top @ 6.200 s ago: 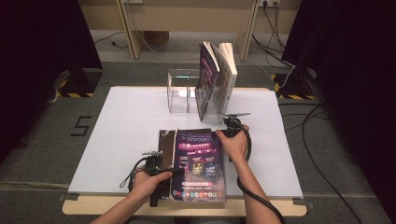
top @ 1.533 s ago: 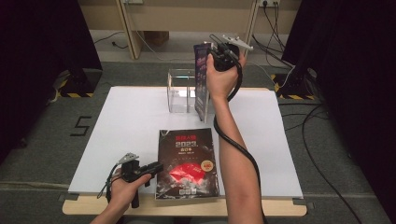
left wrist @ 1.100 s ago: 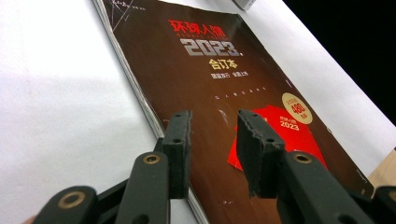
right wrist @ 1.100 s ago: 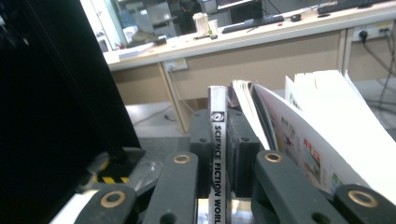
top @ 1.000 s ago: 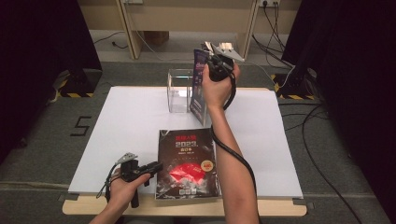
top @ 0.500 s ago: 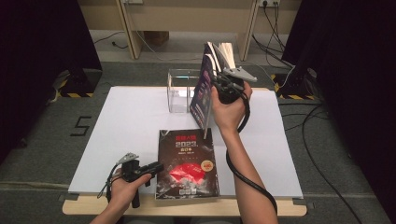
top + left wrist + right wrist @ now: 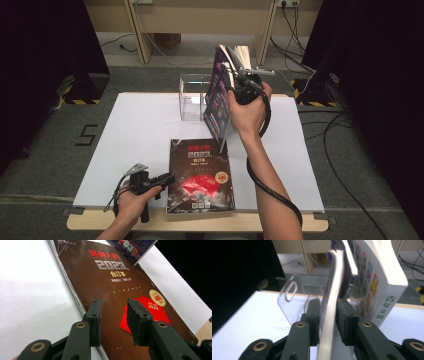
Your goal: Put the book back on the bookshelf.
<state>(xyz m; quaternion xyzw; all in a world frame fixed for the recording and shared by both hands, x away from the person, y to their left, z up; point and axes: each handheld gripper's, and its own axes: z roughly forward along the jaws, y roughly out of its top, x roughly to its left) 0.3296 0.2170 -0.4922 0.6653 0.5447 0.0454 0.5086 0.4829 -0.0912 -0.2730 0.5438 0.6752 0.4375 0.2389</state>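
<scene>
Now your right gripper jaws just opened; purple magazine between them, loose, leaning at clear rack. Left gripper apart, empty, over brown magazine. Next one.

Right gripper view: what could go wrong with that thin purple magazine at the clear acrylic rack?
1. The right gripper has just been opening with the thin purple magazine between its pads; it stands tilted and could slump.
2. It leans beside the thick white book; a nudge might topple that.
3. In the high view the magazine's low corner hangs over the dark brown magazine and could drop onto it.
</scene>
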